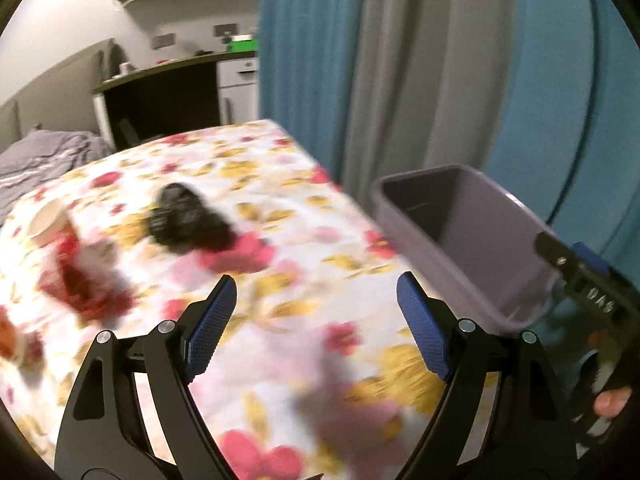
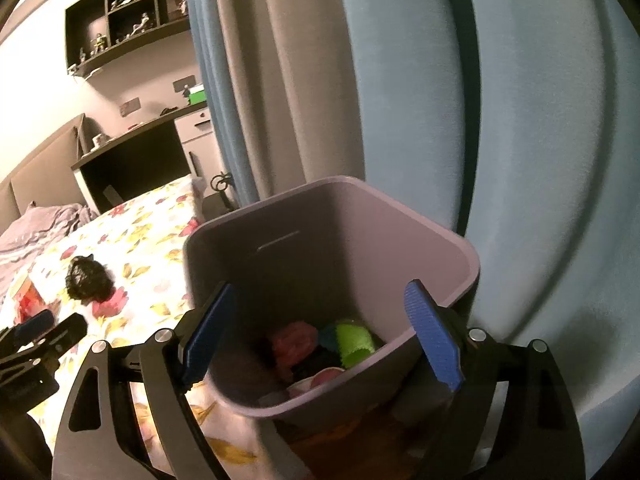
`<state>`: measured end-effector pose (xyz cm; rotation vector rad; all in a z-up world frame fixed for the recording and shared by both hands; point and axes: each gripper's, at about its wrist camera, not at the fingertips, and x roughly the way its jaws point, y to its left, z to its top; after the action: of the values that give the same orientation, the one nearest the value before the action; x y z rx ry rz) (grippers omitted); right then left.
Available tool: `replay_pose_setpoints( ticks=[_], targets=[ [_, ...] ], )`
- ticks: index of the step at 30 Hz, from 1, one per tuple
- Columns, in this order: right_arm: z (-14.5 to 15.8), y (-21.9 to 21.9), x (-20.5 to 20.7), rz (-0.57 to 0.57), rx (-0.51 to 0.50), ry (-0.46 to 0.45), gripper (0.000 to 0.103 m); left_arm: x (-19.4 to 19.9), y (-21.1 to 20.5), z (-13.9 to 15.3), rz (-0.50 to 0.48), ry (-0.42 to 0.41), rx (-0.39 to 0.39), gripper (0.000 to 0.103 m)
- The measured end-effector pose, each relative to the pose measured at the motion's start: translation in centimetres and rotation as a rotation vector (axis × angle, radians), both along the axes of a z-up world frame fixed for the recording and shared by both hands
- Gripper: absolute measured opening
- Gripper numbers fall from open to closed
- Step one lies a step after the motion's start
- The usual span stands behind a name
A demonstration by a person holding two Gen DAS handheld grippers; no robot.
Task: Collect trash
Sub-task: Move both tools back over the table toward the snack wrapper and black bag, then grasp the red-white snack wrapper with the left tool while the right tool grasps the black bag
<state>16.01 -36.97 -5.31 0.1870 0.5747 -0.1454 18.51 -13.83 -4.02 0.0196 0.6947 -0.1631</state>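
Observation:
My left gripper (image 1: 316,280) stands open over a floral bedspread (image 1: 280,184), nothing between its blue pads. Ahead of it on the bed lie a crumpled black piece of trash (image 1: 188,220), a paper cup (image 1: 50,218) on its side and a red wrapper (image 1: 88,284), all blurred. The purple bin (image 1: 460,236) stands at the bed's right edge. My right gripper (image 2: 320,286) is open above the bin (image 2: 464,256), empty. Inside the bin lie a green piece (image 2: 354,342), a red crumpled piece (image 2: 294,342) and other scraps. The black trash (image 2: 88,280) also shows on the bed.
Blue and grey curtains (image 2: 400,80) hang right behind the bin. A dark desk (image 1: 168,88) with white drawers and a wall shelf (image 2: 120,12) stand beyond the bed. A grey blanket (image 1: 40,156) lies at the bed's far left. The left gripper's tip (image 2: 44,332) shows at the left edge.

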Motion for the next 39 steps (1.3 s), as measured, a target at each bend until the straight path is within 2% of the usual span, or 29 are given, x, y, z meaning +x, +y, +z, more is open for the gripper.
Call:
replay_pose_setpoints(
  ticks=[9, 16, 22, 28, 36, 39],
  targets=[
    [0.8, 4.8, -0.6, 0.124, -0.017, -0.004, 0.085, -2.1, 9.6, 0.2, 0.207, -0.033, 0.091, 0.081],
    [1.0, 9.9, 0.0, 0.241, -0.044, 0.001, 0.085, -2.7, 16.5, -0.4, 0.338, -0.005, 0.047, 0.082],
    [0.7, 13.4, 0.5, 0.315, -0.067, 0.013, 0.085, -1.7, 18.3, -0.7, 0.370, -0.007, 0.004, 0.083],
    [1.1, 15.9, 1.3, 0.360, -0.088, 0.008, 0.085, 1.2, 18.7, -0.9, 0.397, 0.000, -0.032, 0.083],
    [1.3, 19.4, 4.1, 0.435, -0.092, 0.012, 0.085, 3.8, 19.6, -2.8, 0.436, 0.055, -0.060, 0.082],
    [1.0, 21.0, 5.5, 0.465, -0.098, 0.022, 0.085, 4.2, 20.1, -3.6, 0.426, 0.075, -0.098, 0.080]
  ],
)
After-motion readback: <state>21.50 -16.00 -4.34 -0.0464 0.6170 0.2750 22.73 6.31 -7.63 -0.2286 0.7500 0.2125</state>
